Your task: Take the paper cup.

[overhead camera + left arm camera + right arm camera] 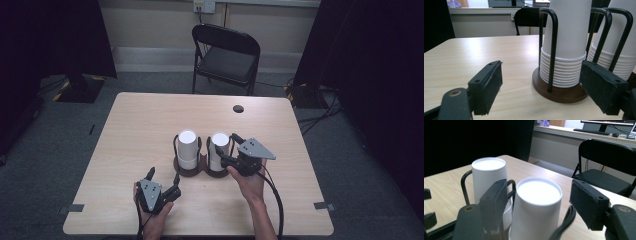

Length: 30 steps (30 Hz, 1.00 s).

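Observation:
Two stacks of upturned white paper cups stand mid-table, each in a black wire holder on a brown round base (pixel 187 171). The left stack (pixel 188 150) (pixel 566 37) (pixel 489 176) stands close beside the right stack (pixel 218 141) (pixel 615 32) (pixel 537 205). My right gripper (pixel 226 147) (pixel 537 185) hovers at the top of the right stack. Its jaws stand apart on either side of the top cup, and the pads do not touch it. My left gripper (pixel 164 173) (pixel 541 67) rests low near the front edge, open and empty, pointing at the left holder's base (pixel 559 93).
The wooden table (pixel 140 130) has a dark cable hole (pixel 238 108) near its far edge. A black folding chair (pixel 227 55) (pixel 609 162) stands behind the table. Black curtains hang at both sides.

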Tool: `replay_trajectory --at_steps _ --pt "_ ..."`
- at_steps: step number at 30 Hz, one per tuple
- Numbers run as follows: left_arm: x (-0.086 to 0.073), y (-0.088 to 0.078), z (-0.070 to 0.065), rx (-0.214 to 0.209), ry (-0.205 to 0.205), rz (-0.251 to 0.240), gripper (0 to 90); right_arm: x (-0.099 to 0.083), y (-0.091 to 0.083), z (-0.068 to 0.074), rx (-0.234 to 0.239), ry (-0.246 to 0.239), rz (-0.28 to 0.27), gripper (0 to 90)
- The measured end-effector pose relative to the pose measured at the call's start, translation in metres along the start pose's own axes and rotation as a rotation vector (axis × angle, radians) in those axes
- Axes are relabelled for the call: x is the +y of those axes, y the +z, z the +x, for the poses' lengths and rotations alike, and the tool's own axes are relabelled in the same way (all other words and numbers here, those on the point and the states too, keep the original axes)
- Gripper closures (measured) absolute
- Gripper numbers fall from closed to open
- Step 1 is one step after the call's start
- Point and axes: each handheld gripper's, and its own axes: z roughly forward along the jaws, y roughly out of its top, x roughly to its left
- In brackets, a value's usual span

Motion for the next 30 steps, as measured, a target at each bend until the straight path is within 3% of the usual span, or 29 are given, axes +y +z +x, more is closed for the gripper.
replay_trajectory --at_steps 8,30 --pt "0.0 0.0 0.0 -0.004 0.002 -0.001 18.3 0.004 0.021 -0.006 0.018 0.022 0.018 25.2" --pt "0.0 -0.001 0.0 -0.001 -0.001 -0.004 18.1 -0.011 0.042 -0.006 0.029 0.044 0.062 29.4"
